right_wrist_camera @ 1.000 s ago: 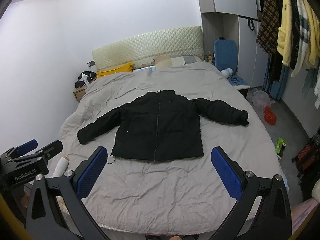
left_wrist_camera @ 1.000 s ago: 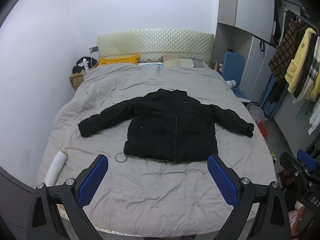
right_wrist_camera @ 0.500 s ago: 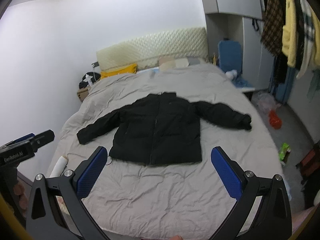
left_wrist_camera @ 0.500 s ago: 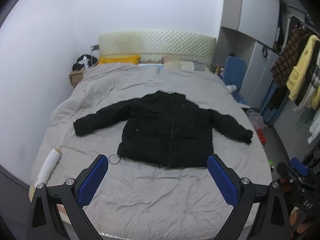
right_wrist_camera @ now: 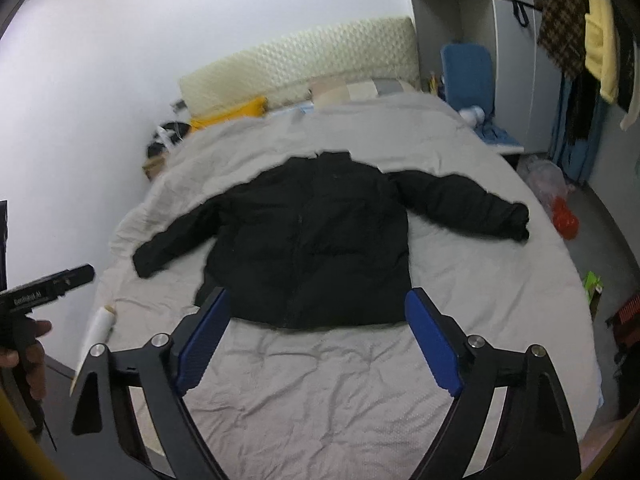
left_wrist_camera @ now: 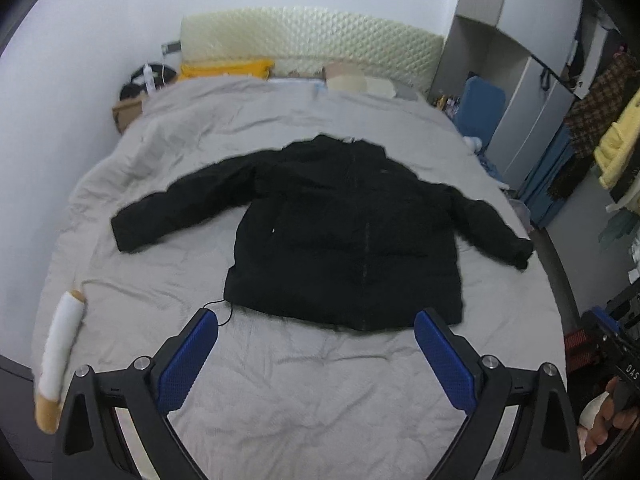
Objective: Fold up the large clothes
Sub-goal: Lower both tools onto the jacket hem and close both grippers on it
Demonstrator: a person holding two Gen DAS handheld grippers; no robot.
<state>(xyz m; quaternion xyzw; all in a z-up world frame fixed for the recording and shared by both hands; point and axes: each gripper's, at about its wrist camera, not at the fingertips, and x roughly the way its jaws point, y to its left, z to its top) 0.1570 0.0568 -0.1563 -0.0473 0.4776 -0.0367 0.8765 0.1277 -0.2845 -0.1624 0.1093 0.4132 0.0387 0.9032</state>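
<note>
A black puffer jacket (left_wrist_camera: 344,232) lies flat, front up, on the grey bed (left_wrist_camera: 304,392), sleeves spread to both sides; it also shows in the right wrist view (right_wrist_camera: 312,240). My left gripper (left_wrist_camera: 316,344) is open and empty, above the bed just short of the jacket's hem. My right gripper (right_wrist_camera: 318,332) is open and empty, its blue pads level with the hem. The left gripper's body (right_wrist_camera: 44,292) shows at the left edge of the right wrist view.
A white roll (left_wrist_camera: 60,356) lies at the bed's left edge. Pillows (left_wrist_camera: 224,70) and a padded headboard (left_wrist_camera: 312,44) are at the far end. Hanging clothes (right_wrist_camera: 576,24), a wardrobe (left_wrist_camera: 532,92) and floor clutter (right_wrist_camera: 564,216) stand to the right.
Both grippers have moved forward toward the jacket, which looks larger now. The jaws stay open. The jacket has not moved.
</note>
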